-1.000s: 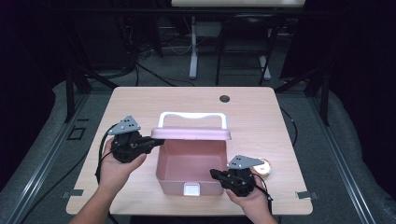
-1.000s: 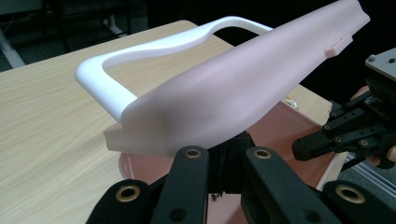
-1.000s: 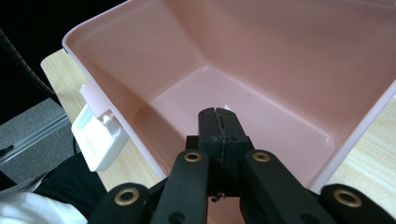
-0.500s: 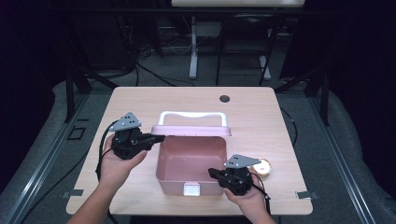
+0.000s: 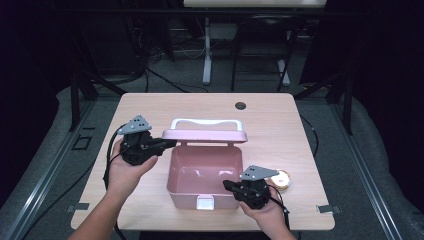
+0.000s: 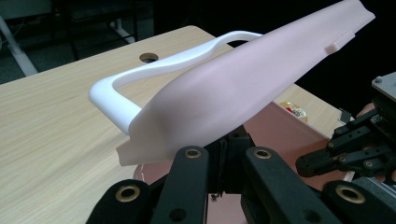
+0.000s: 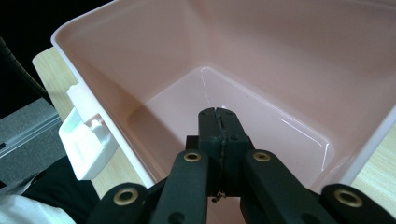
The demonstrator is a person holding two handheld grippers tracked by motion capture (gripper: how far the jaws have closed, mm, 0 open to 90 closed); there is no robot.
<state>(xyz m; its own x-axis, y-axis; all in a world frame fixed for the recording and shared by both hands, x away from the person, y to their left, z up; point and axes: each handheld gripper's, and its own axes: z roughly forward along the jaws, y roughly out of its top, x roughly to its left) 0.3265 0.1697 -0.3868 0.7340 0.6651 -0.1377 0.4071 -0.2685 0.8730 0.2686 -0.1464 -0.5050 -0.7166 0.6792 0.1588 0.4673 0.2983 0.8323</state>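
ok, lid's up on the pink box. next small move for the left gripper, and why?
Probably push the pink plastic lid further back with the shut left gripper: its jaws sit under the lid's edge, the lid stands only part open, and the right gripper, shut, steadies the pink plastic box.

High view looks down from above the table (image 5: 150, 107); both tool views sit close, sharing the pink box (image 5: 200, 172).
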